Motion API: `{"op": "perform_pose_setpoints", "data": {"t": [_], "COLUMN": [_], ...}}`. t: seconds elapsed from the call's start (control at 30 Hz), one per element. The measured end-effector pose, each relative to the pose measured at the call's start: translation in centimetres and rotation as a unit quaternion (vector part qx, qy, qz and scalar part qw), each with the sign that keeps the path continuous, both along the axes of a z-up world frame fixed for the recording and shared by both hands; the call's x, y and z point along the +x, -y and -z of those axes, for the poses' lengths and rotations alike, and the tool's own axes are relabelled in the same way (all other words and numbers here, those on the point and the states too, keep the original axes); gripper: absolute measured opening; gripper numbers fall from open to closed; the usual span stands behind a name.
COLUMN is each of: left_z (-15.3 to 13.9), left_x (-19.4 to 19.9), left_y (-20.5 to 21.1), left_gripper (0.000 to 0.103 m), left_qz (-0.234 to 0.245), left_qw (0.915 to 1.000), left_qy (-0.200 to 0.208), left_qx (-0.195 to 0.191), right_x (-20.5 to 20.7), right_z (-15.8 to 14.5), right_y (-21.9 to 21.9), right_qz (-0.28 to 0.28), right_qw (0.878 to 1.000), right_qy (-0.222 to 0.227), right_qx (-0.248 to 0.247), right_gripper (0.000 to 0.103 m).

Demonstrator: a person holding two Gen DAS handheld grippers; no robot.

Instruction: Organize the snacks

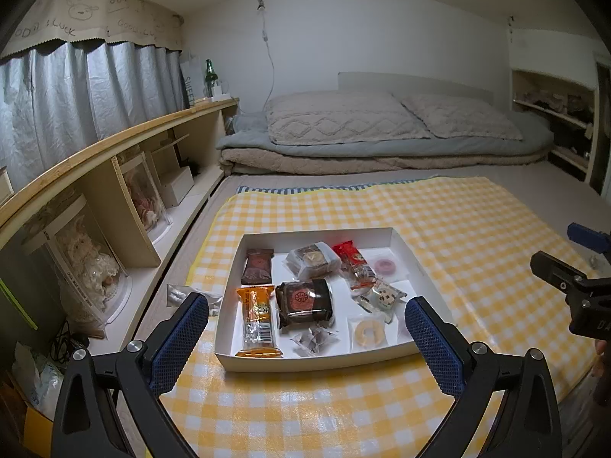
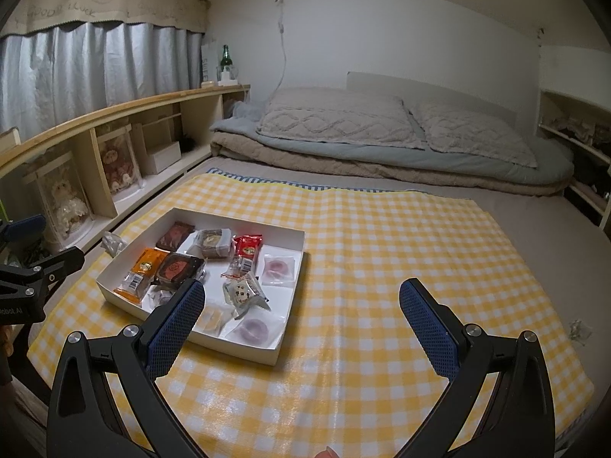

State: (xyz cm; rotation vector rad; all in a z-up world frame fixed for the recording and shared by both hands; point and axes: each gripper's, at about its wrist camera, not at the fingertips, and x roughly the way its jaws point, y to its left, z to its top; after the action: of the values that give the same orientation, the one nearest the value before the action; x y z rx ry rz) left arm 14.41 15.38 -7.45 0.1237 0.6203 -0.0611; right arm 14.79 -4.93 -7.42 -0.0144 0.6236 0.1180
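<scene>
Both tools are spread wide and hold nothing: the left tool [image 1: 305, 328] hangs just short of the near wall of the white tray [image 1: 317, 360], which lies directly ahead of it on the yellow checked cloth [image 1: 458, 236], while the right tool [image 2: 301, 311] sees the tray ahead and to its left. The snacks, including an orange bar [image 1: 257, 320] and a dark cake packet [image 1: 305, 301], already lie inside, and two wrappers [image 1: 191, 295] [image 2: 580, 330] lie outside the tray. The step judged in hand is selection; the next move calls for lowering one tool over a single packet and pinching it without dragging neighbours
</scene>
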Motion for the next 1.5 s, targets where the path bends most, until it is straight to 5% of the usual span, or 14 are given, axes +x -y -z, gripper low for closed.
{"op": "perform_pose_setpoints", "data": {"t": [1.5], "left_z": [-0.02], "left_x": [-0.22], "left_y": [0.57], "left_gripper": [0.103], "left_qz": [0.002], "left_qw": [1.0000], "left_qy": [0.002], "left_qx": [0.000], "right_x": [0.06], "right_z": [-0.13], "right_y": [0.17], "right_qz": [0.000], "right_qw": [1.000], "right_qy": [0.002], "right_qx": [-0.001], "right_gripper": [0.103]}}
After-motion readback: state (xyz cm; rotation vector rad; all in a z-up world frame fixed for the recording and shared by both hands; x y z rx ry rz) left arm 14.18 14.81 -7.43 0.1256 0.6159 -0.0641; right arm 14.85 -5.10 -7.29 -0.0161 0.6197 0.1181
